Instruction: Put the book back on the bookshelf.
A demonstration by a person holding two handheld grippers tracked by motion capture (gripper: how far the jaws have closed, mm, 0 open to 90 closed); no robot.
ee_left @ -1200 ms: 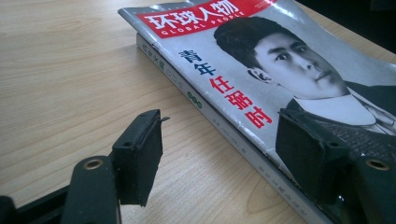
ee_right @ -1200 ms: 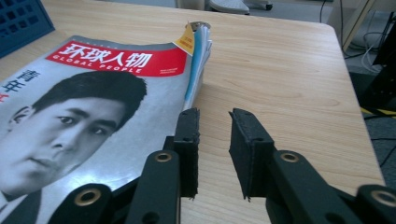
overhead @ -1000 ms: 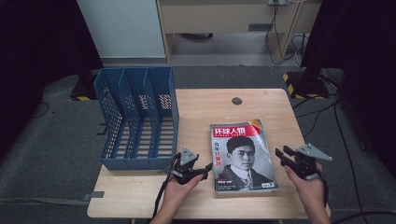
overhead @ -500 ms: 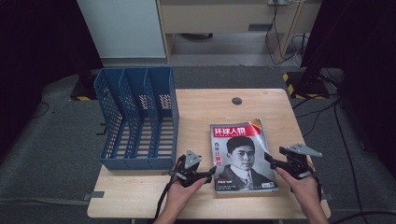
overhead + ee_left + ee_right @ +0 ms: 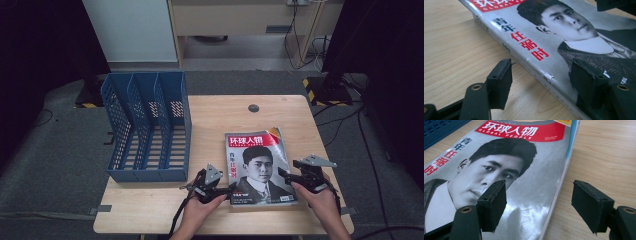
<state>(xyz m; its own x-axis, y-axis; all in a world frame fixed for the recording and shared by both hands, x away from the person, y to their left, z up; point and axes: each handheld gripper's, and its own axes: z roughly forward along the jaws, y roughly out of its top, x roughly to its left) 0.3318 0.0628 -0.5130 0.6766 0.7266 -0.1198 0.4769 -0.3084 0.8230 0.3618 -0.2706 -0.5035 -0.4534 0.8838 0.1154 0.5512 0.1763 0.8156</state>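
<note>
The magazine [image 5: 261, 166] lies flat at desk [image 5: 220, 120] 5 o'clock, thin, floppy and glossy, so take it at spine and fore-edge, where left hand-held gripper [image 5: 226, 190] and right hand-held gripper [image 5: 283, 173] straddle, jaws open after closing slightly, pads not pressing.

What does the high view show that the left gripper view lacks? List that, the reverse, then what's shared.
High view: the blue file rack left of the magazine. Left gripper view: the magazine's spine close up, between the left gripper's open jaws, which have just been closing. Both: the magazine's cover and the wooden table.
</note>
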